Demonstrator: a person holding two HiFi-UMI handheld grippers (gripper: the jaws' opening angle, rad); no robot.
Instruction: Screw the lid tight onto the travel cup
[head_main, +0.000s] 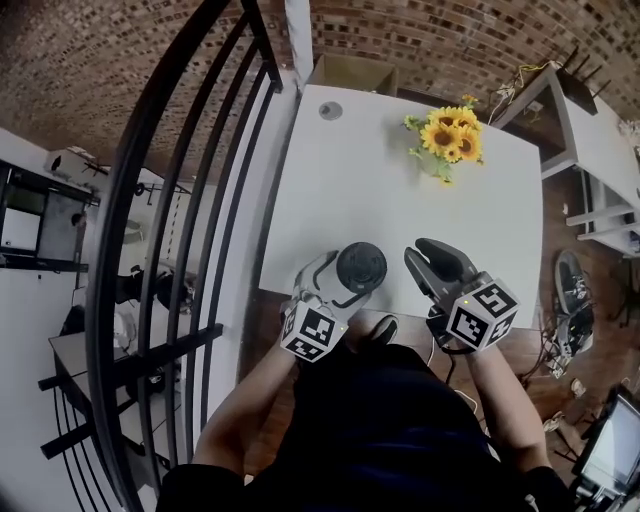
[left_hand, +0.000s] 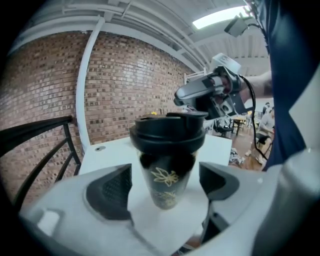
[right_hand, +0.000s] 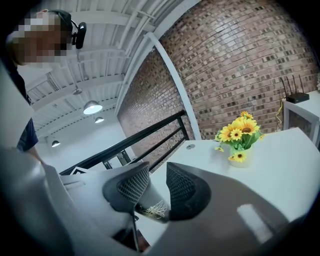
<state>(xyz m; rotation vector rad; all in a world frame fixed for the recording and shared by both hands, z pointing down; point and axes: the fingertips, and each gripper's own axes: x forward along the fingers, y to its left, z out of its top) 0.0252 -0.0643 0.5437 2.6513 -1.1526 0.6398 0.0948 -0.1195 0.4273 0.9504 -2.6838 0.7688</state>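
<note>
Black metal railing (head_main: 150, 250) is curving down the left side, its foot cut off by the frame edge. Beside it the left gripper (left_hand: 165, 176) is standing wide open at the near edge of the white table (head_main: 380, 190). Its dark, mesh-textured pads (left_hand: 107, 192) are flanking the travel cup (left_hand: 166, 187) with a thin gap showing on either side, so nothing is being squeezed. The cup is tapering downward, dark and glossy with gold leaf prints, and the round, ridged black lid (left_hand: 168, 132) is sitting on its mouth. From the head view that lid is hiding the whole cup body. Whether the lid is fully seated is hard to make out.

Further right, the right gripper (right_hand: 158, 182) is hanging just beside the cup, its jaws drawn close with only a narrow slit between them and nothing in their grip. Through that slit only the cup's patterned lower end is peeking out. Yellow sunflowers (head_main: 447, 138) are standing well apart at the table's far right.
</note>
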